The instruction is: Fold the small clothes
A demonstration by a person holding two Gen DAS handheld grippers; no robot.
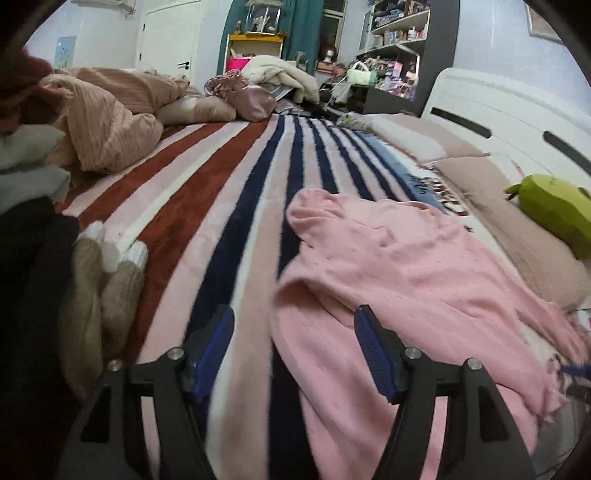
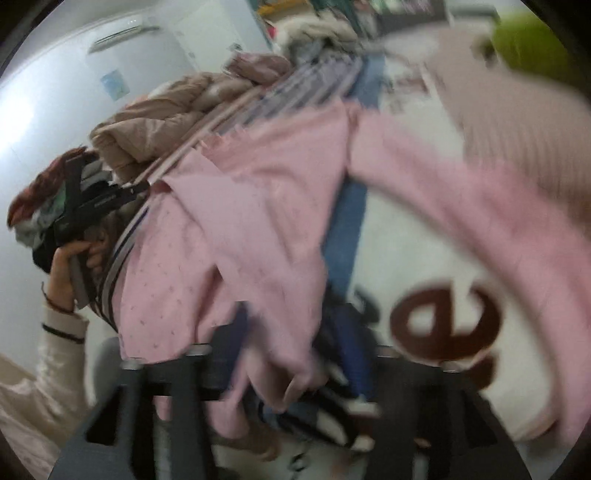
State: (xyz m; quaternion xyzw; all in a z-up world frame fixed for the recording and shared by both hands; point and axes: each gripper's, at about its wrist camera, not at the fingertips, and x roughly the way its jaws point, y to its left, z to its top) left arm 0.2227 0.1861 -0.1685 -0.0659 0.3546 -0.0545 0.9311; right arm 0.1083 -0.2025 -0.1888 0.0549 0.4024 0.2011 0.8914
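The left claw [image 1: 293,325] stands wide with nothing between its blue pads [image 1: 214,350], hovering over the near edge of the pink garment [image 1: 399,266], which lies spread on the striped blanket [image 1: 207,206] covering the bed. In the blurred right wrist view the right claw [image 2: 291,354] is close over the same pink garment's folds. Whether its fingers press on the cloth cannot be told.

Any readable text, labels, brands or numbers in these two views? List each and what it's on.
"e": large dark brown letter on the white part of the blanket, right wrist view; blurred, and the lettering beside it is cut off.
Dark lettering on the blanket's far end, left wrist view: too small to read.
Poster on the wall: unreadable.
Shelf items: labels too small.
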